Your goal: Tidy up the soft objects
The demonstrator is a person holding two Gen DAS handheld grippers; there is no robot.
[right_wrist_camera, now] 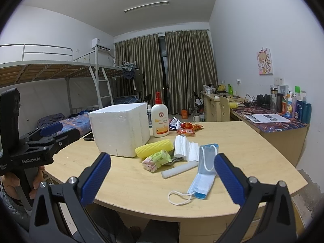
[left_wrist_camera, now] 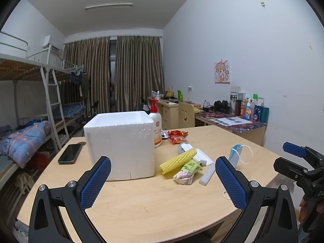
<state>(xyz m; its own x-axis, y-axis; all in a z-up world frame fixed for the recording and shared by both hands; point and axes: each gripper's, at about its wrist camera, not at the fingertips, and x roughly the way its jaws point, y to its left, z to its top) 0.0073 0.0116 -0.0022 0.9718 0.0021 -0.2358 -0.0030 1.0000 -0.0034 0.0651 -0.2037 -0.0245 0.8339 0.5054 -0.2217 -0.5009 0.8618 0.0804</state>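
Both grippers, left gripper (left_wrist_camera: 163,179) and right gripper (right_wrist_camera: 162,177), hang with jaws apart, holding nothing. Your face mask (right_wrist_camera: 203,174) lies near the tabletop's (right_wrist_camera: 131,184) front edge; a clumsy pinch could snag its ear loop (right_wrist_camera: 179,197) and drag it off.

White lettering reading "GenRobot.AI" stands on the black plastic body of the left gripper (right_wrist_camera: 49,129), seen in the right wrist view. In the left wrist view, the black body of the right gripper (left_wrist_camera: 294,151) carries pale letters at the frame's edge, perhaps "DA", cut off. The white pump bottle with the red nozzle (right_wrist_camera: 160,121) bears a red round emblem and an orange label whose print is too small to read.
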